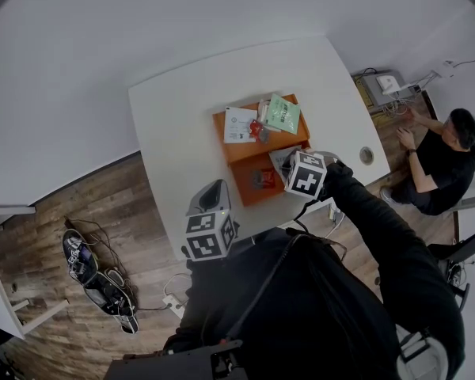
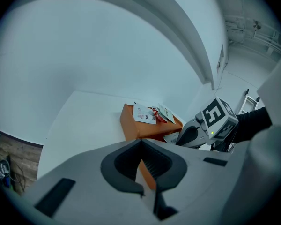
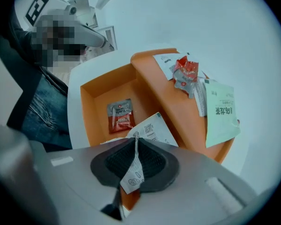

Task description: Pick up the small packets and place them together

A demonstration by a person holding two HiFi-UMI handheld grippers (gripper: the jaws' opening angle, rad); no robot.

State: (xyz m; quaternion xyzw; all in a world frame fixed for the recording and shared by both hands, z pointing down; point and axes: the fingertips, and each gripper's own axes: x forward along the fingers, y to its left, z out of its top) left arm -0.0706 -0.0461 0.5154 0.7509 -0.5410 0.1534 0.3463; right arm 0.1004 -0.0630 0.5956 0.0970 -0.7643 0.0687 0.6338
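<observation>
Right gripper (image 3: 135, 143) points steeply down over the tray (image 3: 96, 102). Its fingers pinch a thin held packet (image 3: 132, 175), white and edge-on between the pads, with one end sticking out toward the camera. A white sheet with a QR code (image 3: 153, 128) lies just past the jaws; cannot tell if it is the same packet.

Left gripper (image 2: 141, 143) has its fingers pressed together with nothing between them. It hangs at the tabletop's (image 1: 182, 125) near edge, apart from the tray.

The tray sits by the near edge, touching the box (image 1: 249, 152) behind it. A brown-red packet (image 3: 120, 115) lies flat on the tray floor.

On the box top, a white packet (image 1: 239, 125) is at the left edge, red packets (image 1: 257, 131) are in the middle, and a green packet (image 1: 283, 113) is at the far right corner. All are close together.
</observation>
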